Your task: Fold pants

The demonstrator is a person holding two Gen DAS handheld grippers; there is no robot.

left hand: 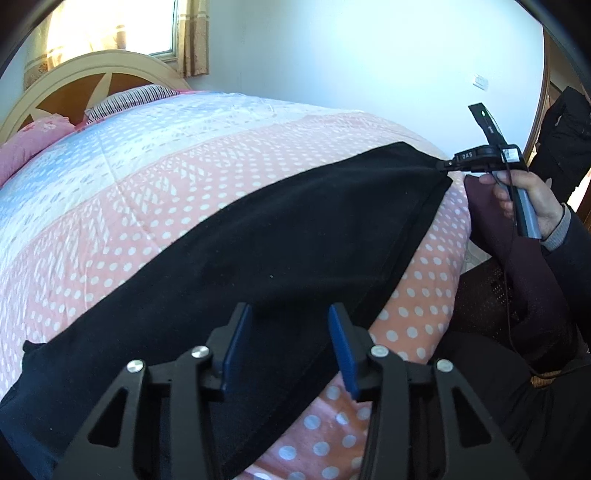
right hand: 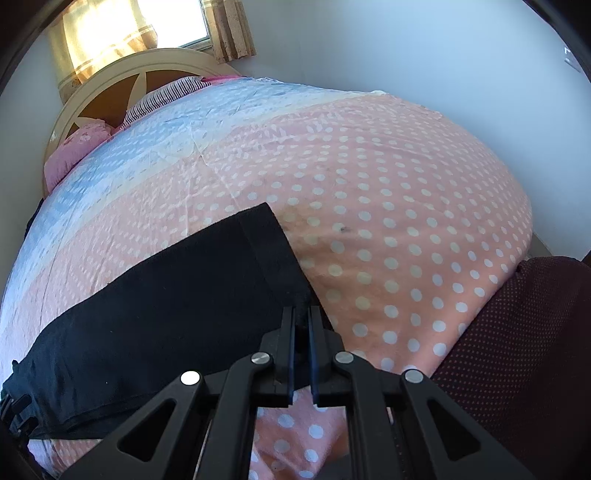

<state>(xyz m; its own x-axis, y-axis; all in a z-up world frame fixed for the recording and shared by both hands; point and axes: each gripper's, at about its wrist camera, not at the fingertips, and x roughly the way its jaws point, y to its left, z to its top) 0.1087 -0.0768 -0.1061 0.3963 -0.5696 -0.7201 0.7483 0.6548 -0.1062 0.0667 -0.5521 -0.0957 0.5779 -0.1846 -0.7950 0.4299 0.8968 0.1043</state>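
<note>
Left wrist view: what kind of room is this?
A bedroom, almost certainly. The pants lie on a bed with a dotted quilt, pillows against a headboard, and a curtained window behind.

Both wrist cams sitting low, close over bed (left hand: 184, 177), facing headboard (right hand: 122, 74) & window. Sharing quilt, black pants (left hand: 258, 240); left cam also catching right gripper (left hand: 445, 165).
</note>
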